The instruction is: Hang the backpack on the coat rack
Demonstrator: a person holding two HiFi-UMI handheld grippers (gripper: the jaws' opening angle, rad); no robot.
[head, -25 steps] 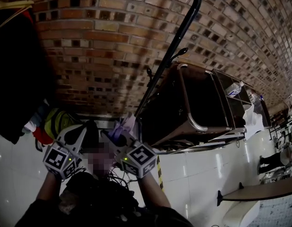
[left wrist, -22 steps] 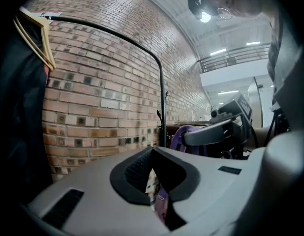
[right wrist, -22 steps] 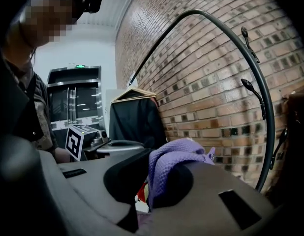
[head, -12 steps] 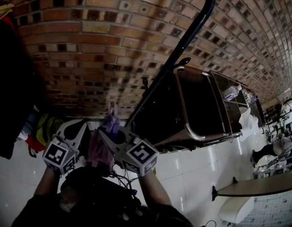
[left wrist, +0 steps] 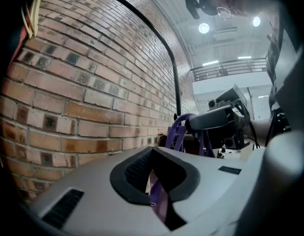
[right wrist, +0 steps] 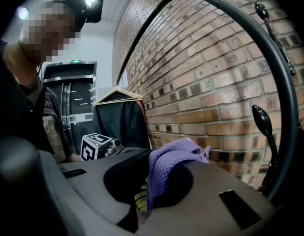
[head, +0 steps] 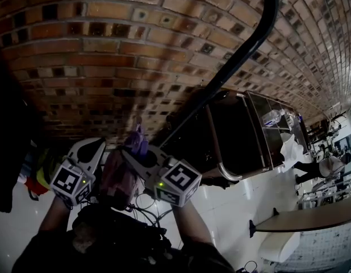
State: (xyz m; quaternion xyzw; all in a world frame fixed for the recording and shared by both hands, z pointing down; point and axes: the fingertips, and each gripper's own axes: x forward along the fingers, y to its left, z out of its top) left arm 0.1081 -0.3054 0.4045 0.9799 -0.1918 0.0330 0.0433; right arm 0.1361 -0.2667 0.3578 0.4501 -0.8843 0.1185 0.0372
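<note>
Both grippers are raised toward the brick wall (head: 107, 50), with the one purple backpack (head: 118, 178) slung between them. Its long axis seems to run from the jaws back down toward the person, though most of its body is hidden. The left gripper (left wrist: 154, 181) has its jaws closed on a thin purple strap (left wrist: 159, 203). The right gripper (right wrist: 147, 181) has its jaws clamped on a fold of the backpack's purple fabric (right wrist: 167, 166). The single coat rack (right wrist: 270, 58), a black curved pole, stands just beside the bag, not touching it (two of its pegs (right wrist: 262, 117) show in the right gripper view).
</note>
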